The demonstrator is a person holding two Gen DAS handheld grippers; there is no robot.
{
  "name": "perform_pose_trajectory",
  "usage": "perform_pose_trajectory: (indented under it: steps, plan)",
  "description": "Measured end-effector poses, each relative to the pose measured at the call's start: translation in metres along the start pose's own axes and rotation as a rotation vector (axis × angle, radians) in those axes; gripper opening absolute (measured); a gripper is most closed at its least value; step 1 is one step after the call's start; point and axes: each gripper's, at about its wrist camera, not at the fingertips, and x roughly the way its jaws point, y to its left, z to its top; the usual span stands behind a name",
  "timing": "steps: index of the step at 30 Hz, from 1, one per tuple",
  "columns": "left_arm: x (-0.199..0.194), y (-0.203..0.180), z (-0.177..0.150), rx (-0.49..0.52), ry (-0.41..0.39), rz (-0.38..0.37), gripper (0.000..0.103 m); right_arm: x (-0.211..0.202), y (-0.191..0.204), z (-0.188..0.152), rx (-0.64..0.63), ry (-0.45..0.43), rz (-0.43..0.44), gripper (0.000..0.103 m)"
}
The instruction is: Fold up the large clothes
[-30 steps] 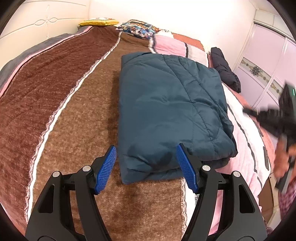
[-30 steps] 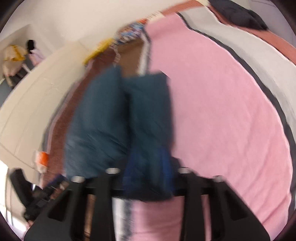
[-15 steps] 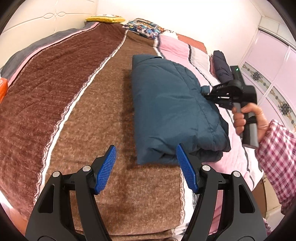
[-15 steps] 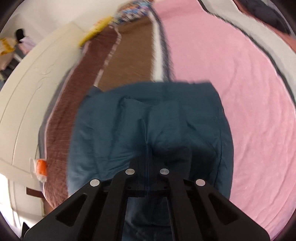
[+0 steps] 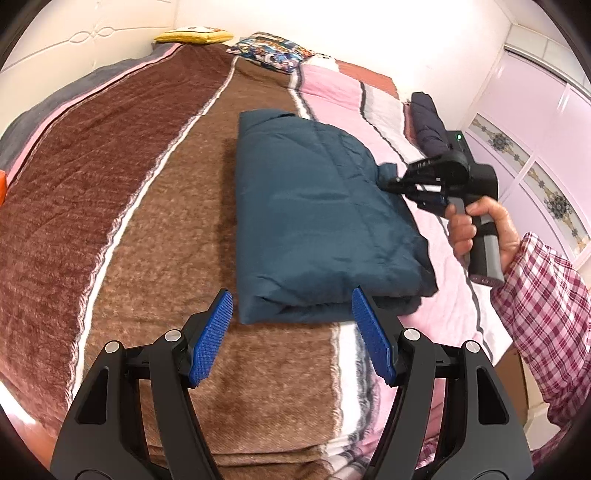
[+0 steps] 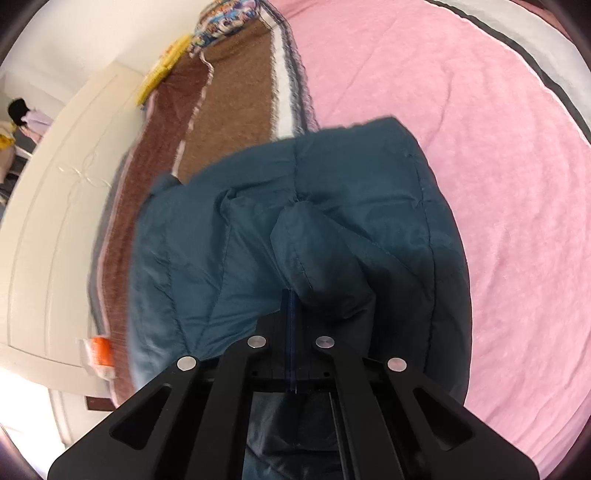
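A folded teal puffer jacket [image 5: 314, 214] lies on the striped bed blanket [image 5: 140, 206]. My left gripper [image 5: 291, 332] is open and empty, hovering just in front of the jacket's near edge. My right gripper [image 5: 388, 181] is at the jacket's right side, held by a hand in a plaid sleeve. In the right wrist view its jaws are closed [image 6: 290, 306] on a raised fold of the teal jacket [image 6: 317, 251], pinching the fabric up off the rest of the garment.
A dark navy garment [image 5: 428, 122] lies at the far right of the bed. A yellow pillow [image 5: 194, 36] and a patterned pillow [image 5: 273, 51] sit at the head. A wardrobe [image 5: 535, 147] stands to the right. An orange packet [image 6: 99, 350] lies by the headboard.
My right gripper swung in to the jacket's right side, shut on a fold and lifted it slightly. My left gripper drew back a little, staying open.
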Motion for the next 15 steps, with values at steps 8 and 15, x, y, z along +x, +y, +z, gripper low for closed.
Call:
perform_pose_trajectory:
  steps: [8, 15]
  plan:
    - [-0.005, -0.017, -0.011, 0.038, 0.034, 0.043, 0.067, -0.048, 0.018, -0.015, -0.069, -0.037, 0.028, 0.000]
    - [-0.010, -0.025, -0.016, 0.080, 0.054, 0.041, 0.067, -0.102, 0.040, -0.096, -0.276, -0.093, -0.118, 0.005]
